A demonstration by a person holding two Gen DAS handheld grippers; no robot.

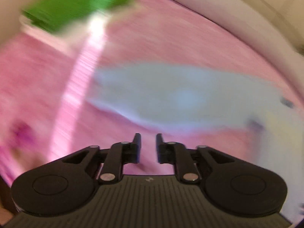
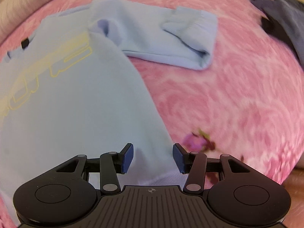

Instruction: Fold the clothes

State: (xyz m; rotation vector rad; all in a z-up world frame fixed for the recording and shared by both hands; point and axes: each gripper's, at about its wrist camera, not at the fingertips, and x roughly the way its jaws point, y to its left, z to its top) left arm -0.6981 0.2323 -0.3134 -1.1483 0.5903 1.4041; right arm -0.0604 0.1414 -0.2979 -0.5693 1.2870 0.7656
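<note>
A light blue sweatshirt (image 2: 76, 98) with yellow outlined lettering lies spread on the pink bedspread (image 2: 237, 87). One sleeve (image 2: 171, 36) is bent across the top, its ribbed cuff folded back. My right gripper (image 2: 153, 156) hangs open over the sweatshirt's lower hem, the cloth showing between its blue pads (image 2: 128, 157). The left wrist view is heavily blurred: the sweatshirt (image 1: 180, 98) is a pale blue patch ahead of my left gripper (image 1: 148, 146), which stands open with a narrow gap over pink cloth, holding nothing.
A dark grey garment (image 2: 285, 17) lies at the far right of the bed. A green folded item (image 1: 76, 3) sits at the far left. A bright strip of light (image 1: 83, 72) crosses the bedspread (image 1: 171, 38). The bed's pale edge (image 1: 237, 15) curves behind.
</note>
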